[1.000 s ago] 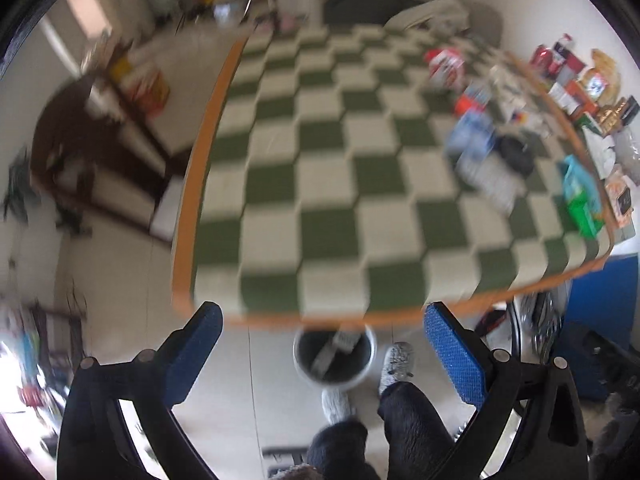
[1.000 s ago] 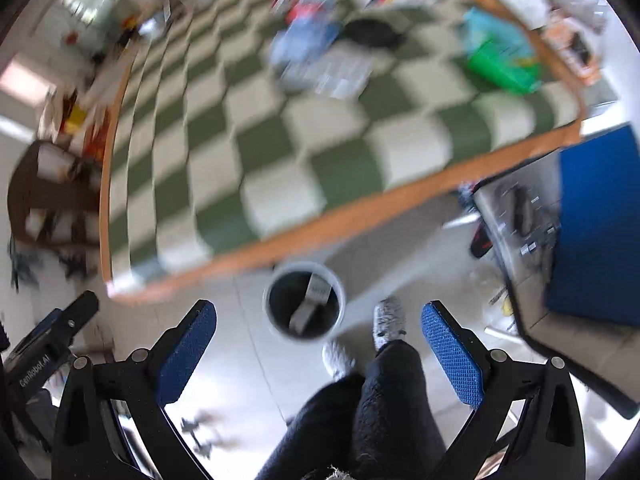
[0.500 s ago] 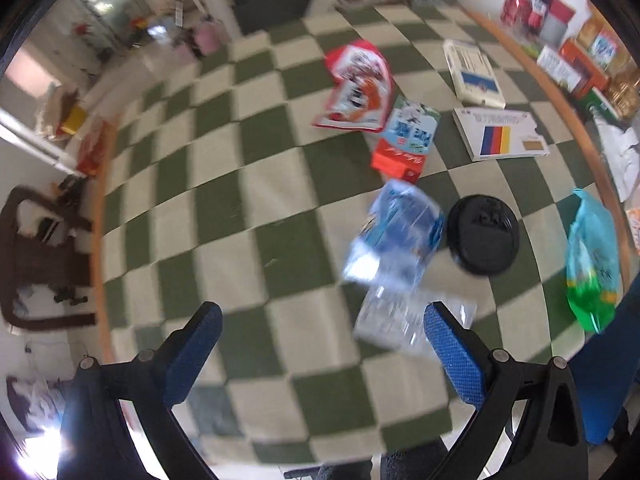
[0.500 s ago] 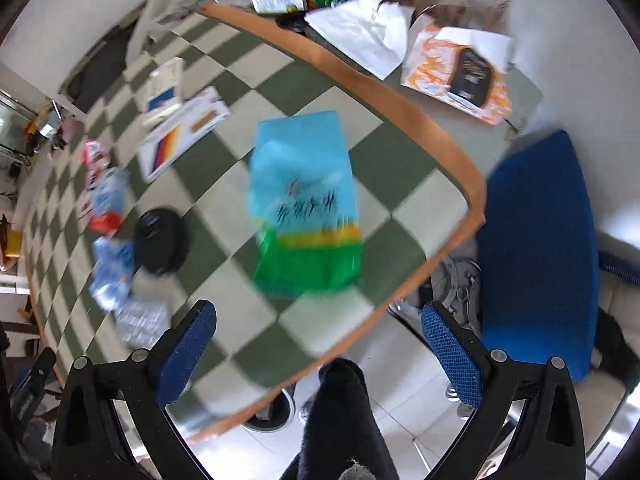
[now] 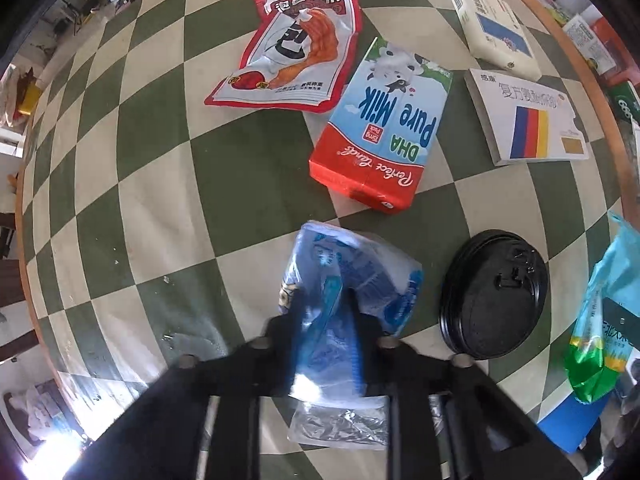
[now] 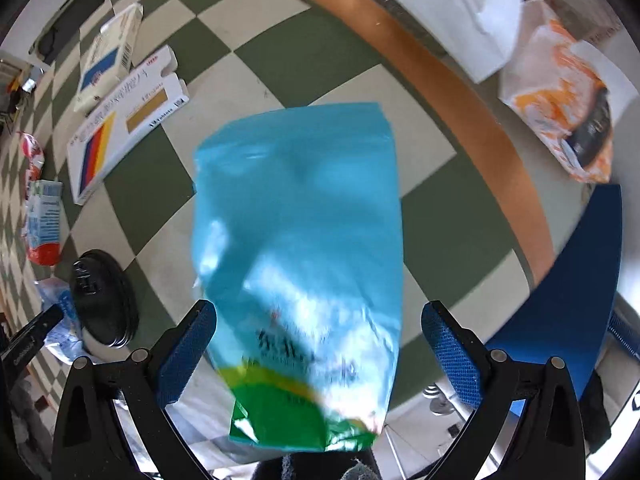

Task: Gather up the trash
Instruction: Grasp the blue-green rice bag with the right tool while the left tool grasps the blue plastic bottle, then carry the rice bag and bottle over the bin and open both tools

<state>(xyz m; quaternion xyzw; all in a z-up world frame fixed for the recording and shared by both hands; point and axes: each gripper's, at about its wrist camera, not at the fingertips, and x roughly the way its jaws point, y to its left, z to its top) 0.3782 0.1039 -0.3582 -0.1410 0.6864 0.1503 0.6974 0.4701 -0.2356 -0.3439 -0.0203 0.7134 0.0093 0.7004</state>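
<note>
In the left wrist view my left gripper (image 5: 324, 300) is shut on a crumpled blue and clear plastic wrapper (image 5: 360, 272) lying on the green-and-cream checkered table (image 5: 160, 208). A milk carton (image 5: 380, 128), a red snack bag (image 5: 296, 40), two flat boxes (image 5: 524, 116) and a black cup lid (image 5: 492, 292) lie beyond. In the right wrist view my right gripper (image 6: 320, 344) is open, its fingers either side of a teal and green bag (image 6: 304, 248) near the table's orange edge (image 6: 460, 92).
A white paper and an orange-white wrapper (image 6: 560, 100) lie past the table's edge. A blue chair (image 6: 560, 300) stands at the right. The lid (image 6: 104, 296) and boxes (image 6: 120, 120) lie left of the teal bag.
Both grippers came up from the floor bin to the table. The left one closed on the blue wrapper. The right one moved in around the teal bag, still open.
</note>
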